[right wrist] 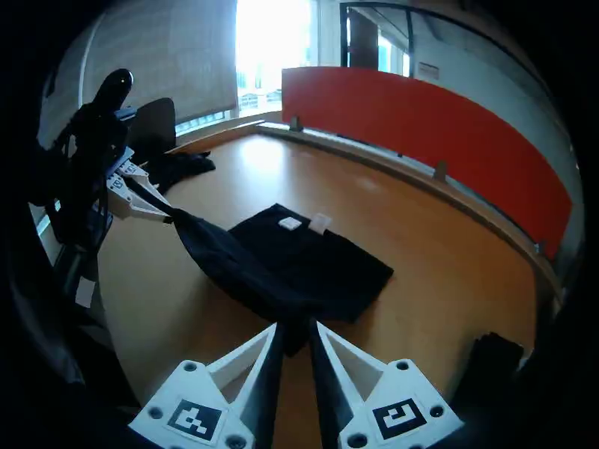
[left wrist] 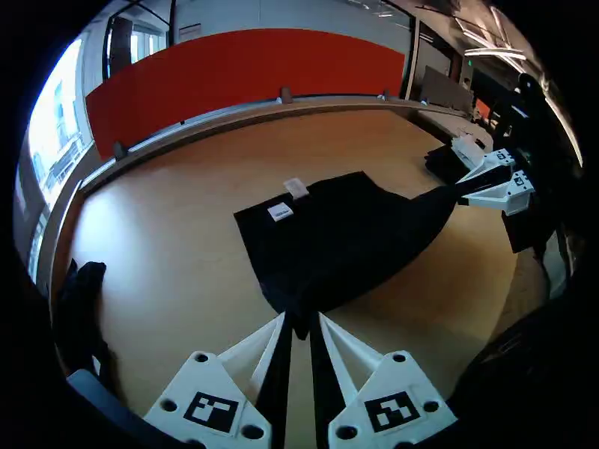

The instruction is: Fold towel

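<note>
A black towel (left wrist: 352,232) lies on the wooden table (left wrist: 187,247), with two white tags (left wrist: 288,200) near its far edge. My left gripper (left wrist: 300,328) is shut on one near corner, lifted off the table. My right gripper (left wrist: 458,193) pinches the other corner at the right of the left gripper view, stretching the edge taut between them. In the right gripper view the towel (right wrist: 299,262) rises to my right gripper (right wrist: 296,329), shut on its corner, while the left gripper (right wrist: 171,215) holds the far corner at left.
A red partition (left wrist: 247,71) runs along the table's far edge. Dark cloth piles lie at the table's left (left wrist: 78,299) and far right (left wrist: 443,161) in the left gripper view. A person's dark sleeve (right wrist: 82,172) and a chair (right wrist: 153,127) stand at left in the right gripper view.
</note>
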Tool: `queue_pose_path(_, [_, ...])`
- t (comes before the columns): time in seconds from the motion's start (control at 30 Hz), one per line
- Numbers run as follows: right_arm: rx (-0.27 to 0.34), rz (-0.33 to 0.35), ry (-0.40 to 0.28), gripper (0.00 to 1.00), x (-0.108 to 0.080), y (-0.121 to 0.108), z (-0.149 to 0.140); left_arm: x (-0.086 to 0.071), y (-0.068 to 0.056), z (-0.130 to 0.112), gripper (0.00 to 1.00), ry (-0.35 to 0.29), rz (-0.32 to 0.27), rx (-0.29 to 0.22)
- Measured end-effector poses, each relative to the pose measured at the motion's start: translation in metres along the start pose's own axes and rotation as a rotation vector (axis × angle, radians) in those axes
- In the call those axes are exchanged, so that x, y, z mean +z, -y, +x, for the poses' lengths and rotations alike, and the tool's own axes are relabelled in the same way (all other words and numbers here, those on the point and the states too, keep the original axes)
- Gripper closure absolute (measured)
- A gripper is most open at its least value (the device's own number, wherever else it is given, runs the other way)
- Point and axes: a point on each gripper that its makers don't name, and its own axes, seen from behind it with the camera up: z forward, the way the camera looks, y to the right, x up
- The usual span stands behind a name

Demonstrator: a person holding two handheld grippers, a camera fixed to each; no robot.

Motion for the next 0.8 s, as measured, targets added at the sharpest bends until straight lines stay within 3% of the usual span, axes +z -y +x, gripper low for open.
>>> queue_pose_path(0.8, [-0.006, 0.013, -0.031, 0.77, -0.037, 0.008, 0.024, -0.043, -0.011, 0.023, 0.84, -0.012, 0.003, -0.004])
